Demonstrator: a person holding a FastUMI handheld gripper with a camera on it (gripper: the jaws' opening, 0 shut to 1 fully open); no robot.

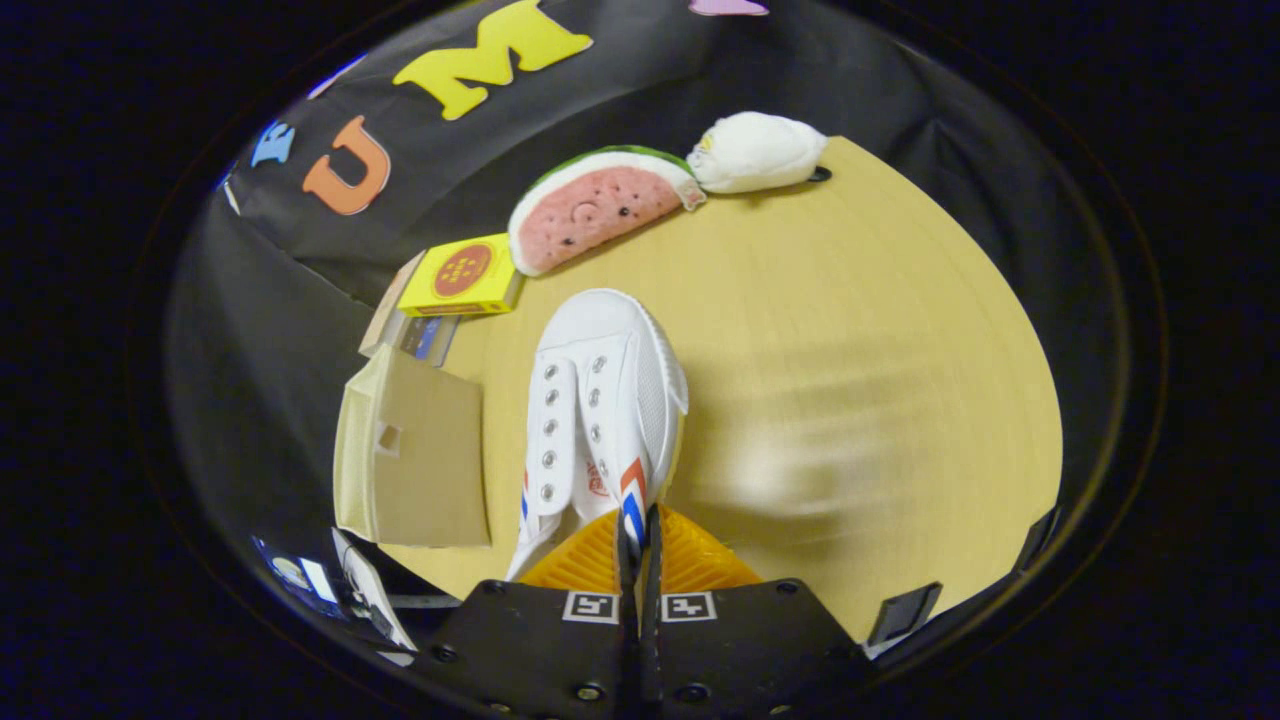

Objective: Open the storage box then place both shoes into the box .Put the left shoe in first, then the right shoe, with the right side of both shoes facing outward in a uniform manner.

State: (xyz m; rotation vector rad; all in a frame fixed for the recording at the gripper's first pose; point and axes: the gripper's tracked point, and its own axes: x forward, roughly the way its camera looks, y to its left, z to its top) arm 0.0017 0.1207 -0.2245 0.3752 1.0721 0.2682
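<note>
1. The gripper [638, 535] has its orange ribbed fingers [585, 560] drawn nearly together, pinching the thin heel collar of a white shoe [600, 400] — a grip there presumably lets the shoe hang toe-forward for carrying.
2. The shoe is canvas with metal eyelets, no laces, a rubber toe cap and red-and-blue side stripes; its toe points away from the fingers over the wooden table [850, 350].
3. The storage box [415, 460] — plain tan cardboard with a small notch — stands just left of the shoe.
4. Beyond the toe lie a yellow carton [462, 275], a plush watermelon slice [595, 205] and a white plush [755, 150].
</note>
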